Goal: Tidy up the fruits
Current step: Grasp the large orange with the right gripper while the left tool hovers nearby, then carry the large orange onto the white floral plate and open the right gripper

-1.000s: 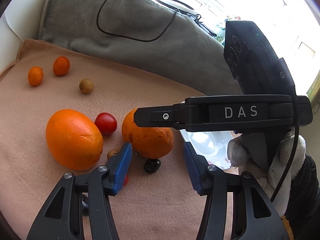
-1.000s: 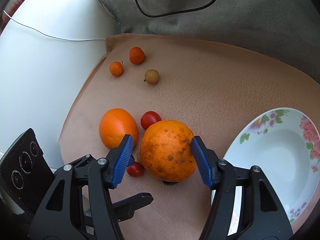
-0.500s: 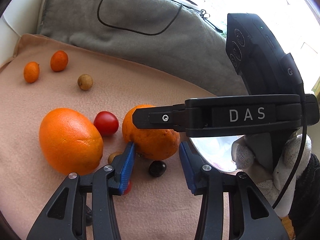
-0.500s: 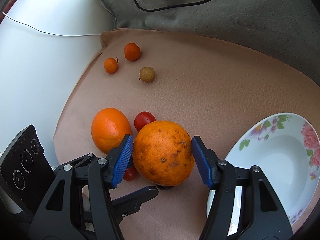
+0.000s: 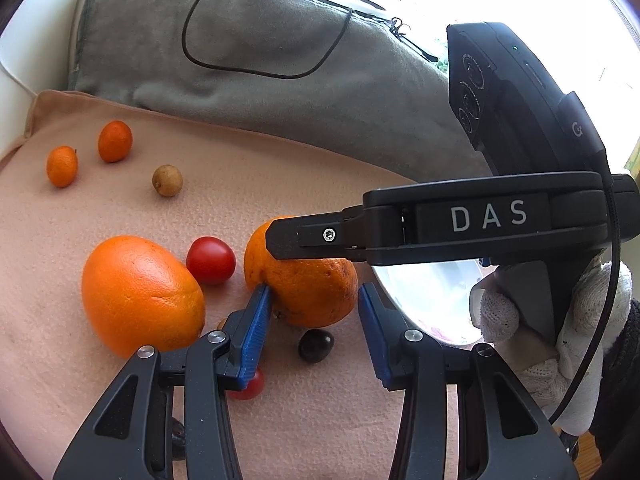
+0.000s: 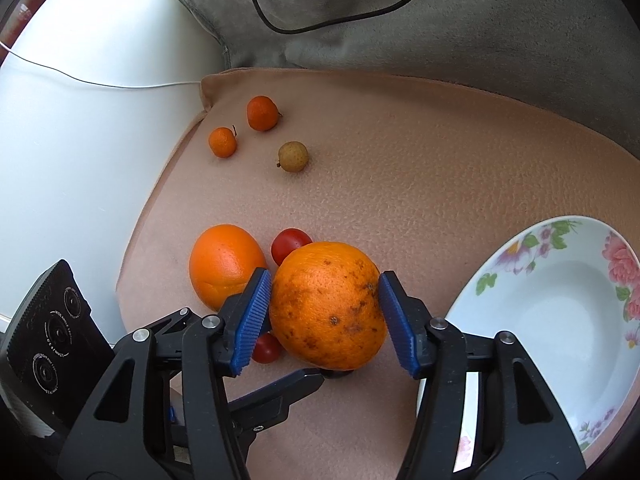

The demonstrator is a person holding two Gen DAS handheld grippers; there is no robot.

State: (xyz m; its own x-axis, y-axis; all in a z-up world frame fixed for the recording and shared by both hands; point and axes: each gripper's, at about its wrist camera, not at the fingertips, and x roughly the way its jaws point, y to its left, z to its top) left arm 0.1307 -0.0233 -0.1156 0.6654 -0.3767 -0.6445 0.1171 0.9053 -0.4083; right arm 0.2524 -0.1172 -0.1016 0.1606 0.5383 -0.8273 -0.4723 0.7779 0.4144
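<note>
Right wrist view: floral bowl (image 6: 520, 264), nothing visible inside.

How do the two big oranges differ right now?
The spotted orange has brown blemishes; the smooth orange has clean, bright skin. The spotted orange sits between the right gripper's closing jaws, blue pads at its sides; the smooth orange lies free on the pink cloth, nothing around it. The spotted orange is nearer the floral plate; the smooth orange lies farther from it. Both are much larger than the other fruit.
</note>
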